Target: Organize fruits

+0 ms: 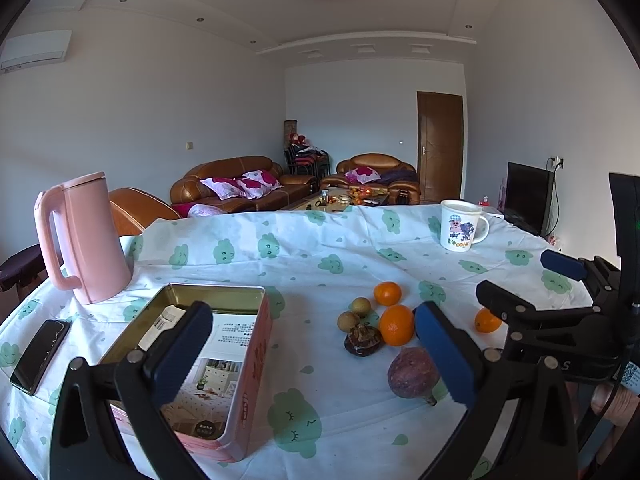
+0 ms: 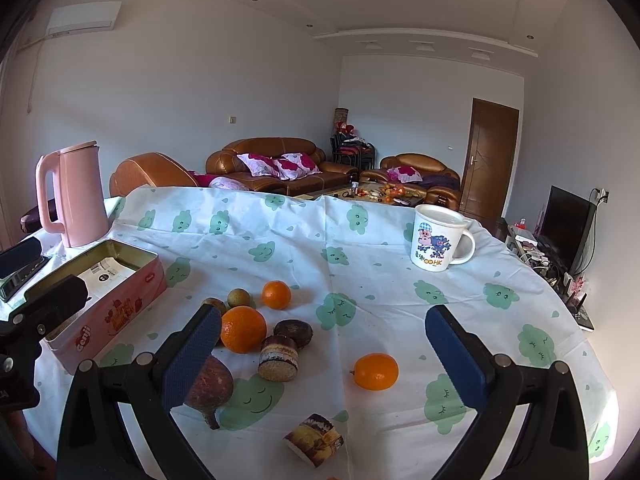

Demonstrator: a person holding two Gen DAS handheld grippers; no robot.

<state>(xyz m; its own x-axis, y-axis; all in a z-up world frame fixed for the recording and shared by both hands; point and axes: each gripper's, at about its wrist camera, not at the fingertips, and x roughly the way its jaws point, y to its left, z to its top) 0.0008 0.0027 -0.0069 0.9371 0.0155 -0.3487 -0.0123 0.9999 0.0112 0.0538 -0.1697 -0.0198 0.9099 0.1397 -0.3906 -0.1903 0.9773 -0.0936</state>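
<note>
Fruit lies loose on the cloud-print tablecloth (image 2: 360,248): three oranges (image 2: 243,329) (image 2: 276,295) (image 2: 376,371), two small longans (image 2: 239,297), and a purple-brown passion fruit (image 2: 210,384). Among them are three brown round cakes (image 2: 277,358). An open pink tin (image 1: 216,289) with a printed leaflet inside stands at the left. My left gripper (image 1: 316,360) is open and empty; its left finger hangs over the tin and its right finger is beside the passion fruit (image 1: 412,372). My right gripper (image 2: 324,360) is open and empty, low over the fruit, with one orange between its fingers' lines.
A pink kettle (image 1: 84,240) stands behind the tin and a black phone (image 1: 40,350) lies to its left. A cartoon mug (image 2: 436,240) sits at the far right. The table's edge curves away on the right. Sofas and a TV are beyond it.
</note>
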